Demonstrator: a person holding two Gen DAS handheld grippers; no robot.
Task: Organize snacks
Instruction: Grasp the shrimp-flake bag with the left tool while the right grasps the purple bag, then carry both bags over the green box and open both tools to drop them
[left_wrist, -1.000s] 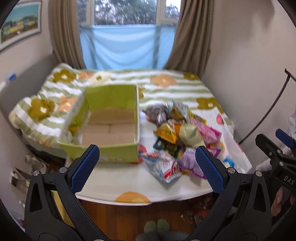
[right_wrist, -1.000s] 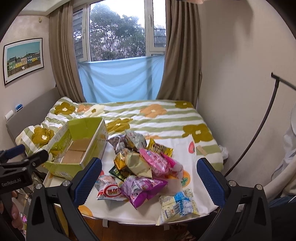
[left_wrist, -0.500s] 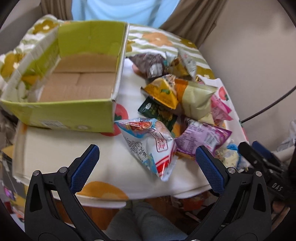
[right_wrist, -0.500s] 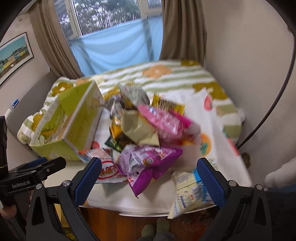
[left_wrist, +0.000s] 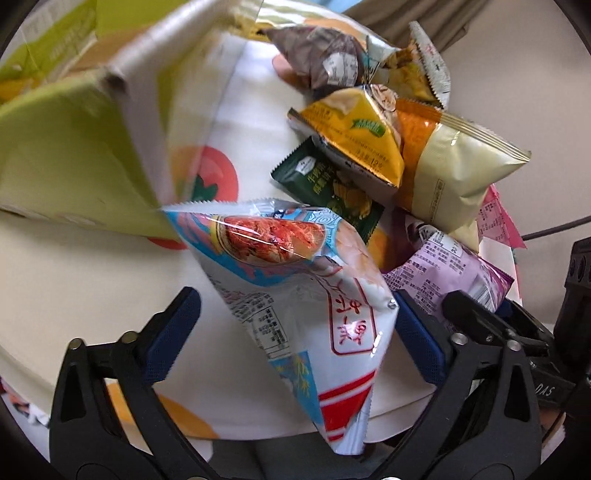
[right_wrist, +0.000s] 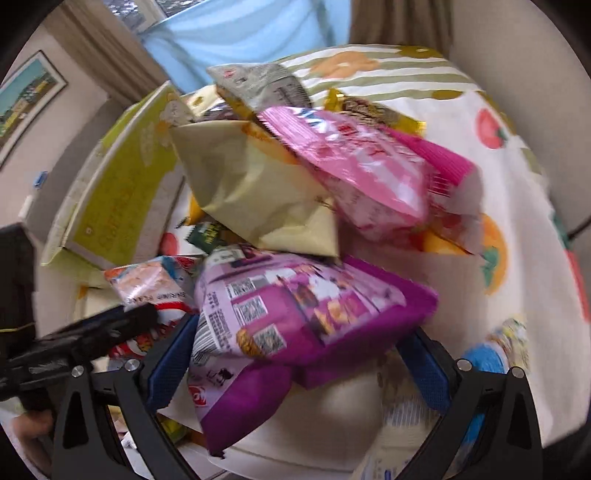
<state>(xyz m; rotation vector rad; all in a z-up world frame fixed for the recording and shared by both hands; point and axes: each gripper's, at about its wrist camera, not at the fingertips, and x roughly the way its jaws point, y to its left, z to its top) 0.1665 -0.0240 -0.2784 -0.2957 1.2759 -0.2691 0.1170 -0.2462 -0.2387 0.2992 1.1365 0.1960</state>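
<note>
In the left wrist view, the left gripper (left_wrist: 295, 332) stands spread wide, its blue pads on either side of a white, blue and red shrimp-snack bag (left_wrist: 295, 295) whose lower corner overhangs the near edge of the table (left_wrist: 74, 277); whether the pads touch the bag cannot be told. The bag carries red Chinese characters in a red-bordered label and a printed nutrition panel with a barcode. Behind it lie a dark green packet (left_wrist: 328, 184) with yellow Chinese lettering, a yellow bag (left_wrist: 354, 129) reading "12" near its seam, a pale cream bag (left_wrist: 454, 173), a brown bag (left_wrist: 321, 62) and a purple bag (left_wrist: 450, 273) showing small print. The green cardboard box (left_wrist: 66, 155) fills the table's far left corner, with a bare strip of cloth before it along the near edge. In the right wrist view, the right gripper (right_wrist: 299, 365) is likewise spread wide around the purple bag (right_wrist: 295, 317), which bears barcodes and blurred text and hangs over the near edge. The shrimp bag (right_wrist: 147, 284), lettered "SHRIMP FLAVO", lies to its left under the other gripper's black finger. One pink bag (right_wrist: 369, 170) tops the pile; open cloth remains along the table's right edge.
</note>
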